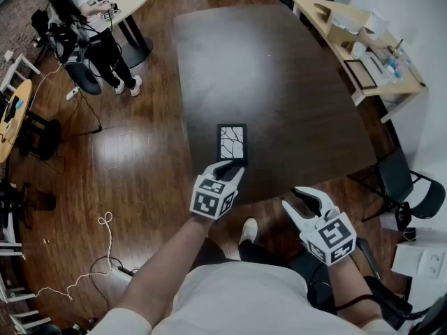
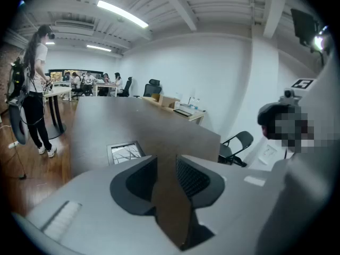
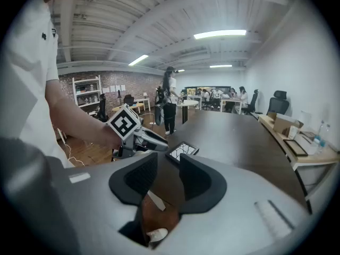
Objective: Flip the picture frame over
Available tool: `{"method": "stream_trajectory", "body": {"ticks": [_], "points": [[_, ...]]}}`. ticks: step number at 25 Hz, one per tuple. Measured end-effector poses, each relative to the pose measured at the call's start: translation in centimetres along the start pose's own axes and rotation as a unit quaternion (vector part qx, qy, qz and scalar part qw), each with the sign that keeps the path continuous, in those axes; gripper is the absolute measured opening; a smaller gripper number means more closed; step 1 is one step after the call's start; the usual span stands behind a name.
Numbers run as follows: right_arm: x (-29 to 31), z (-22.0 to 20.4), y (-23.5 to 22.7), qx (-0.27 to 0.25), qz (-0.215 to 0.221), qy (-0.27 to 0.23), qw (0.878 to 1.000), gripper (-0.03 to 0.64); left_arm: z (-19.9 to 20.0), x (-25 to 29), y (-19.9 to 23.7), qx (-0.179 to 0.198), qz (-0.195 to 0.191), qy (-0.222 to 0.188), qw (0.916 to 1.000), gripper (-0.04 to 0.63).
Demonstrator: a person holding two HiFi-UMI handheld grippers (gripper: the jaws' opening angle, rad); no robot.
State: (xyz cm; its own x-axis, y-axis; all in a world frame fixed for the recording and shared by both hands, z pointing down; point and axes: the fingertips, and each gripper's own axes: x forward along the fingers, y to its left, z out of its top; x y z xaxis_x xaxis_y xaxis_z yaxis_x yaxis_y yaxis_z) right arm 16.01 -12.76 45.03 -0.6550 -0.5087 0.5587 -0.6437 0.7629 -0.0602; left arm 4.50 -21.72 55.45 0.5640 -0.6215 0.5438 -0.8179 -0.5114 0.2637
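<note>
Frame (image 1: 232, 143): flat on desk (image 1: 279, 75), picture side up.
Left claw (image 1: 227, 168): spread, empty, at frame's 6 o'clock.
Right claw (image 1: 304, 198): spread, empty, at frame's 4 o'clock.

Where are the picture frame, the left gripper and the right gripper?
picture frame (image 1: 232, 142), head view, its centre.
left gripper (image 1: 230, 166), head view, between its jaws.
right gripper (image 1: 302, 193), head view, between its jaws.

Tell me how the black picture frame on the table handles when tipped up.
The thin black rectangular picture frame looks rigid, so it should probably pivot as one piece. Lying flat on the smooth dark table, it may slide before an edge lifts.
</note>
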Motion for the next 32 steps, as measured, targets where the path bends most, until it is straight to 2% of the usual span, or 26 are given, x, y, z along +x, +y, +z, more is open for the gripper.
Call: {"method": "stream_trajectory", "body": {"ticks": [4,10,14,19,21,27,32], "points": [[2.6,0.7,-2.6,0.018,0.001,0.015,1.000,0.133,-0.1,5.8,2.0,0.002,0.033,0.043,0.9985,0.110],[3.7,0.9,-3.9,0.036,0.011,0.026,0.999,0.133,-2.0,11.0,4.7,-0.020,0.108,0.099,0.9890,0.110],[3.4,-0.5,-4.7,0.055,0.012,0.041,0.998,0.133,-3.2,12.0,5.3,-0.031,0.146,0.122,0.9812,0.110],[3.2,-1.1,-5.7,0.065,0.018,0.045,0.997,0.133,-3.6,12.4,5.3,0.002,0.188,0.145,0.9713,0.109],[3.3,-1.2,-5.9,0.066,0.022,0.042,0.997,0.132,-3.6,12.4,5.3,0.003,0.204,0.144,0.9684,0.088],[3.3,-1.4,-6.0,0.069,0.029,0.034,0.997,0.133,-3.6,11.3,5.9,-0.068,0.190,0.129,0.9709,0.064],[3.4,-2.0,-6.1,0.068,0.032,0.039,0.996,0.133,-1.7,9.9,5.0,-0.106,0.139,0.099,0.9796,0.064]]}}
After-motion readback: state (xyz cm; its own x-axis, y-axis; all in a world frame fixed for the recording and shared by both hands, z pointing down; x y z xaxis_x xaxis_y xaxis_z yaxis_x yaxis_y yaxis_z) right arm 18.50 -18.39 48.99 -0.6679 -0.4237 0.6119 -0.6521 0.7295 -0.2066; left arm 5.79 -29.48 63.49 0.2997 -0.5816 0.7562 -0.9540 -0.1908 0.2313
